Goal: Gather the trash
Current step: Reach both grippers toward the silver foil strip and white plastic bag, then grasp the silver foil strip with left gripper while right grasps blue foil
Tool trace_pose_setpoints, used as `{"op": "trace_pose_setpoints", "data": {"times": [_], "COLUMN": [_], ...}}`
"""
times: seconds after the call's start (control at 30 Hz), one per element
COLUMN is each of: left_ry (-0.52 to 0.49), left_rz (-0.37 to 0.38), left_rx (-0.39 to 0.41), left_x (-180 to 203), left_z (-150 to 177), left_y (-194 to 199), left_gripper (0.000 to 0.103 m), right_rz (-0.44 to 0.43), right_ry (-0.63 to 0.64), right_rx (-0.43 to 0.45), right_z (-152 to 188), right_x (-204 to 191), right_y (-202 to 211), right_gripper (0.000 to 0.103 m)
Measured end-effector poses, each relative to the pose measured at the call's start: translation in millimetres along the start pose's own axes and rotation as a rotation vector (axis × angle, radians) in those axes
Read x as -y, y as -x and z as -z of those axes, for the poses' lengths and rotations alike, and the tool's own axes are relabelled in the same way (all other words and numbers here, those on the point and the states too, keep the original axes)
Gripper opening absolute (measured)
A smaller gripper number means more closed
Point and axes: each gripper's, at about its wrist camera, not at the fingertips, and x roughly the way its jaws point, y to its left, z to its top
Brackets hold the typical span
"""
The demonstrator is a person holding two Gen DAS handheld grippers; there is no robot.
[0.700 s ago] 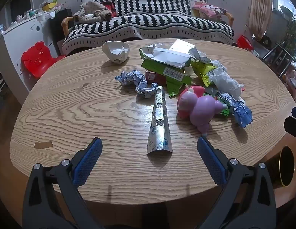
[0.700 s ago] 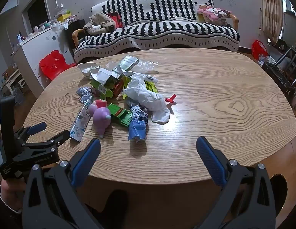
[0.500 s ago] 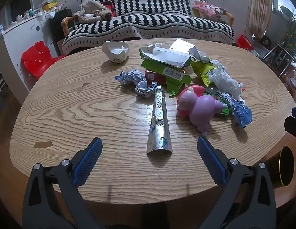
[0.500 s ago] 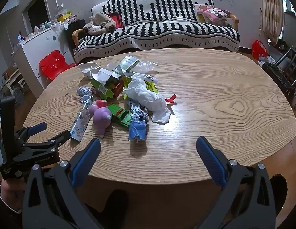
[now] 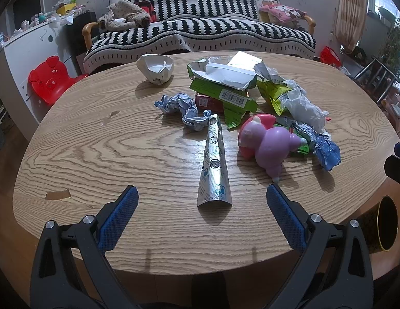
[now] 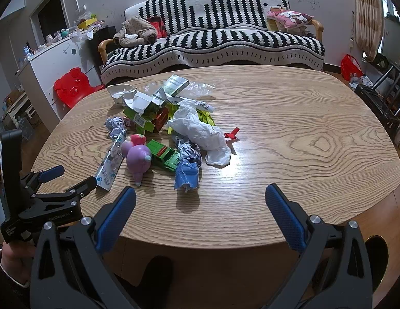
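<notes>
While both claws are held wide apart and nothing is gripped, the left gripper [image 5: 202,198] is poised above the near edge of the wooden table [image 5: 102,152], with the silver wrapper [image 5: 214,166] lying lengthwise between the lines of its blue pads [image 5: 117,213]. Bare wood is seen to the left of that wrapper, broken only by a small brown scrap [image 5: 58,194] near the rim. The right gripper [image 6: 200,200] is held over the near edge too, and a broad stretch of bare tabletop is seen ahead of it and to its right. The trash is gathered in one heap left of centre in the right wrist view: a crumpled blue paper [image 6: 187,173], a white plastic bag [image 6: 200,131], a green carton [image 5: 225,97], a white paper cup [image 5: 155,69] set apart at the far side, and a small red scrap [image 6: 232,132] just beside the bag. A purple and pink toy [image 5: 269,146] is lying among the wrappers. A gold-rimmed bin [image 5: 386,228] is seen below the table's right edge. A striped sofa [image 6: 213,33] and a red child's chair [image 6: 73,85] are seen beyond. Compared with the earlier frames, nothing is found to have moved.
</notes>
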Motion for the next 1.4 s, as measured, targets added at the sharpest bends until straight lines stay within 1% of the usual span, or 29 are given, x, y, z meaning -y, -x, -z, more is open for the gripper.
{"op": "trace_pose_setpoints", "data": {"times": [0.53,0.57,0.63,0.7,0.77,0.8,0.9,0.97,1.03,1.07,1.13,1.2,1.27,1.3,1.33,1.37,1.4], "left_ry": [0.000,0.001,0.004,0.006,0.004,0.006,0.002,-0.003,-0.022,-0.024,-0.020,-0.014,-0.017,-0.013,-0.019,-0.011,-0.008], "left_rz": [0.000,0.001,0.001,0.001,-0.003,0.001,0.002,0.005,-0.004,-0.005,-0.016,-0.024,-0.033,-0.035,-0.046,-0.034,-0.023], "left_rx": [-0.002,-0.004,-0.008,-0.017,-0.035,-0.075,-0.114,-0.104,-0.111,-0.079,-0.081,-0.094,-0.105,-0.105,-0.109,-0.103,-0.090], "left_x": [0,8,11,9,5,3,6,8,11,12,12,12,12,13,13,12,12], "left_z": [0,7,10,7,4,2,-3,-6,-9,-9,-11,-13,-14,-15,-16,-16,-17], "left_y": [0,-9,-12,-18,-14,-15,-23,-28,-36,-37,-46,-53,-61,-64,-67,-67,-65], "left_gripper": [0.097,0.097,0.097,0.097,0.097,0.097,0.097,0.097,0.097,0.097,0.097,0.097,0.096,0.096,0.092,0.089,0.079], "right_rz": [-0.001,-0.001,-0.005,-0.008,-0.007,-0.005,0.002,0.018,0.029,0.042,0.064,0.067,0.050,0.041,0.031,0.018,-0.012], "right_ry": [0.001,0.004,0.008,0.012,0.015,0.015,0.019,0.027,0.036,0.040,0.046,0.042,0.031,0.024,0.020,0.018,0.014], "right_rx": [-0.001,-0.002,-0.005,-0.008,-0.015,-0.020,-0.042,-0.054,-0.068,-0.075,-0.089,-0.104,-0.129,-0.134,-0.139,-0.142,-0.133], "right_z": [0,-1,-1,-1,-2,-3,-7,-10,-15,-19,-22,-23,-23,-24,-24,-25,-26], "right_x": [-1,-3,-5,-7,-7,-8,-9,-10,-12,-12,-12,-10,-8,-7,-6,-6,-5], "right_y": [0,1,1,0,-4,-8,-24,-37,-51,-60,-76,-92,-108,-113,-118,-121,-121], "right_gripper": [0.097,0.097,0.097,0.097,0.097,0.097,0.097,0.095,0.095,0.094,0.092,0.081,0.076,0.069,0.063,0.050,0.027]}}
